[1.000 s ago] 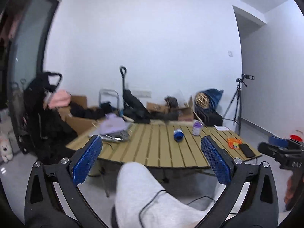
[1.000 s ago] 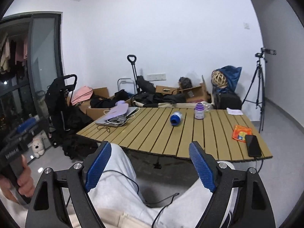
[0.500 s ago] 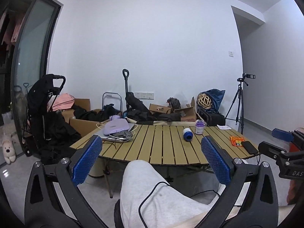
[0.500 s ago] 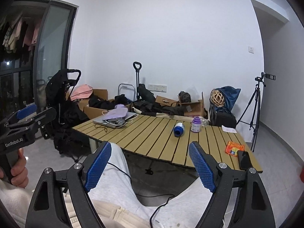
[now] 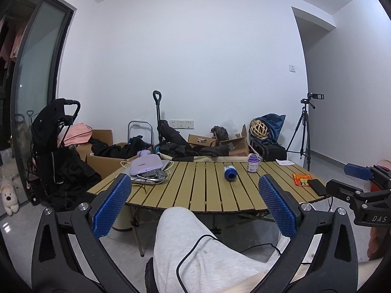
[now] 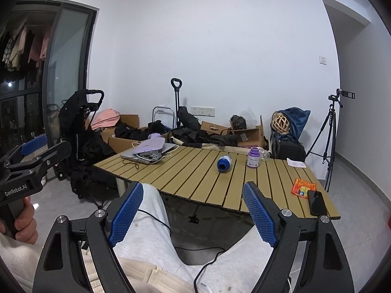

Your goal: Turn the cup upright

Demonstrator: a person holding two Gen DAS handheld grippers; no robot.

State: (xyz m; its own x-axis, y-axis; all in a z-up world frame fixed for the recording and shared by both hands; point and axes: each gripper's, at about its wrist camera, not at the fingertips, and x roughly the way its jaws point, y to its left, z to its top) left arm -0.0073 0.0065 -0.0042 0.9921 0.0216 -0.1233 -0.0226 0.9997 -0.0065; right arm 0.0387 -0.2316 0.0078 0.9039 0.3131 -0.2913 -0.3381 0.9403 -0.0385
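Note:
A blue cup [image 5: 229,172] [image 6: 223,163] lies on its side near the middle of a slatted wooden table [image 5: 195,190] [image 6: 195,173], its base end turned toward me. My left gripper [image 5: 194,205] is open and empty, held well short of the table above a grey-trousered knee. My right gripper [image 6: 193,211] is also open and empty, over the lap and far from the cup. Each gripper shows at the edge of the other's view, held by a hand.
A purple-lidded jar [image 5: 253,163] [image 6: 253,157] stands right of the cup. A laptop with a lilac pouch [image 5: 146,164] sits at the table's left, an orange packet [image 6: 303,187] and a black phone [image 6: 317,202] at its right. Boxes, bags, a stroller and a tripod [image 6: 328,136] ring the table.
Both grippers tilted upward and drifted a little, so the table and cup sit lower and slightly nearer in view. Both stay open and empty.

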